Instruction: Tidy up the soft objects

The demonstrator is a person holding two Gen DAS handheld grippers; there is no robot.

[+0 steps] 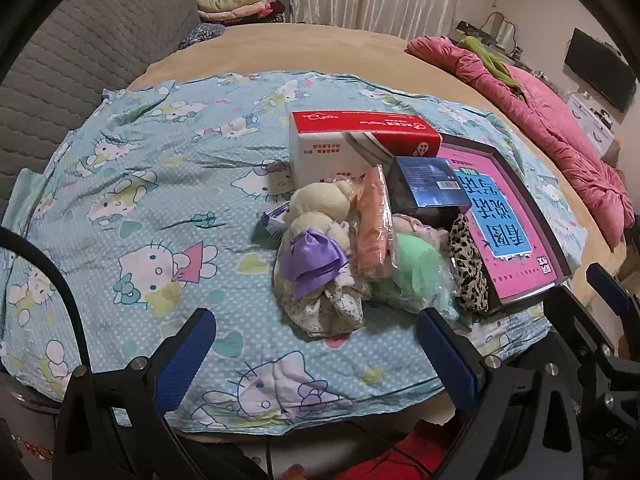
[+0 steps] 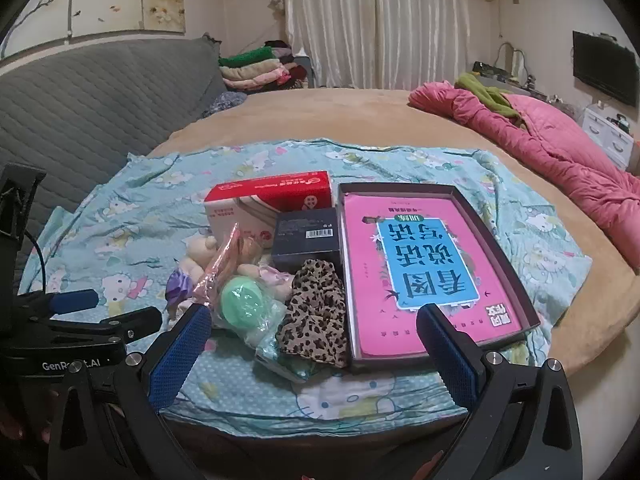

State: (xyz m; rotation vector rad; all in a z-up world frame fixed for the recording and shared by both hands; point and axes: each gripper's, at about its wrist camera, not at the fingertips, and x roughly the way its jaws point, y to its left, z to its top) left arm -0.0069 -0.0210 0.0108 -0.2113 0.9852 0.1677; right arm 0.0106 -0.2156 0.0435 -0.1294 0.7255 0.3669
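Left wrist view, soft toys [image 1: 320, 248] beyond spread fingers [image 1: 188, 344]

On the bed [image 2: 360, 112] lies a sheet [image 2: 160, 208] carrying everything. A tissue box [image 2: 272, 200] sits at the back with a small box [image 2: 306, 240] before it; right of both lies a tray [image 2: 516, 264] holding a book [image 2: 424, 268]. Before the boxes huddle a plush doll [image 1: 316, 240], a bagged sponge [image 2: 242, 300] and a scrunchie [image 2: 314, 312], the scrunchie touching the tray.

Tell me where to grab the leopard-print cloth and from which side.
Grip the leopard-print cloth at its bunched near end, coming from the front edge of the bed with the right gripper, which is open and closest. Its far end butts against the dark blue box and its right side against the tray, so those sides look blocked.
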